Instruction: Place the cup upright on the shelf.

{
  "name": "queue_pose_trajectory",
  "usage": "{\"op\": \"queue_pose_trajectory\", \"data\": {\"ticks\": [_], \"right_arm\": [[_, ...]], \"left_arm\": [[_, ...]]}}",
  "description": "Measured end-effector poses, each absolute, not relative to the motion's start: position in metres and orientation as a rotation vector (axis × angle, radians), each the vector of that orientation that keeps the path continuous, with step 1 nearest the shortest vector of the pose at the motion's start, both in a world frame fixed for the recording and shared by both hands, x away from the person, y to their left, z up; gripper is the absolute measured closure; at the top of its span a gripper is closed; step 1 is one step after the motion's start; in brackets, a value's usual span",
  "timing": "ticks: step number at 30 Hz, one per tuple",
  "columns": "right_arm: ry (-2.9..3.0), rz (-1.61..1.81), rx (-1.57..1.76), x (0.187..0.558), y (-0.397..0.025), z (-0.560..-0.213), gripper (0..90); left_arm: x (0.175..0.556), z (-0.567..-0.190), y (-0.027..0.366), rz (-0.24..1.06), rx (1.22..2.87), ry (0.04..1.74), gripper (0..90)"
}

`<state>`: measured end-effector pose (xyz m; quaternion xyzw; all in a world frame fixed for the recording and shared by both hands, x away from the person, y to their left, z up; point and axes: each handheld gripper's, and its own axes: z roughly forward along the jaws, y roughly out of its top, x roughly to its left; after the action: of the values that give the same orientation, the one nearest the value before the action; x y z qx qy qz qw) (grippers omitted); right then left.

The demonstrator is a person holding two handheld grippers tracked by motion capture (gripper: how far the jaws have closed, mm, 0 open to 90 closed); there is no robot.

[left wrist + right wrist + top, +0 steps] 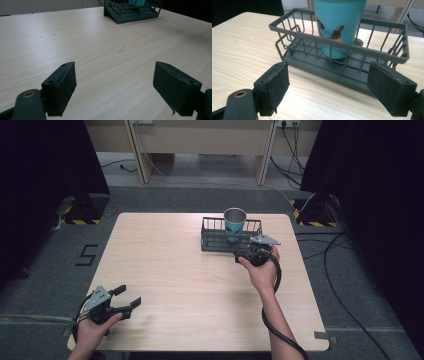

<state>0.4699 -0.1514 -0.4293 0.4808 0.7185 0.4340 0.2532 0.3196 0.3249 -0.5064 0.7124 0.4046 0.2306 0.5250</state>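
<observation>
Obstacle, upper centre-right of the high view: grey wire basket (216,240) with a teal cup (234,222) upright inside, rails on all sides, open above. My right gripper (254,254) sits just before its near rail, jaws apart. Remaining wooden table (165,265): free passage, including around my left gripper (127,300).

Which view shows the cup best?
The right gripper view: the cup stands close in the rack, print visible. The high view shows it small, rim open; the left gripper view shows a cropped teal bit.
</observation>
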Motion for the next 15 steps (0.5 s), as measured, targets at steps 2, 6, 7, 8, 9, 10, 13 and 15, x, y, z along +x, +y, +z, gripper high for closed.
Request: {"op": "queue_pose_trajectory", "data": {"ticks": [2,6,7,8,9,10,13,15], "right_arm": [[1.954,1.179,1.306,0.467,-0.153,-0.429,18.8],[1.954,1.180,1.301,0.461,-0.157,-0.428,19.0],[1.952,1.181,1.305,0.460,-0.158,-0.428,19.1],[1.954,1.180,1.305,0.459,-0.159,-0.428,19.1],[1.953,1.177,1.306,0.458,-0.160,-0.428,19.1],[1.951,1.173,1.304,0.457,-0.162,-0.429,19.2],[1.947,1.170,1.313,0.453,-0.166,-0.430,19.3],[1.946,1.165,1.314,0.451,-0.169,-0.431,19.4]], "left_arm": [[0.320,-0.506,0.325,0.552,1.703,0.969,18.2],[0.320,-0.507,0.325,0.550,1.701,0.972,18.1],[0.320,-0.507,0.325,0.550,1.700,0.972,18.1],[0.320,-0.507,0.325,0.550,1.699,0.973,18.2],[0.320,-0.507,0.325,0.550,1.699,0.973,18.2],[0.320,-0.507,0.325,0.551,1.698,0.973,18.1],[0.320,-0.507,0.325,0.551,1.698,0.974,18.1],[0.320,-0.507,0.325,0.553,1.698,0.974,18.1]]}}
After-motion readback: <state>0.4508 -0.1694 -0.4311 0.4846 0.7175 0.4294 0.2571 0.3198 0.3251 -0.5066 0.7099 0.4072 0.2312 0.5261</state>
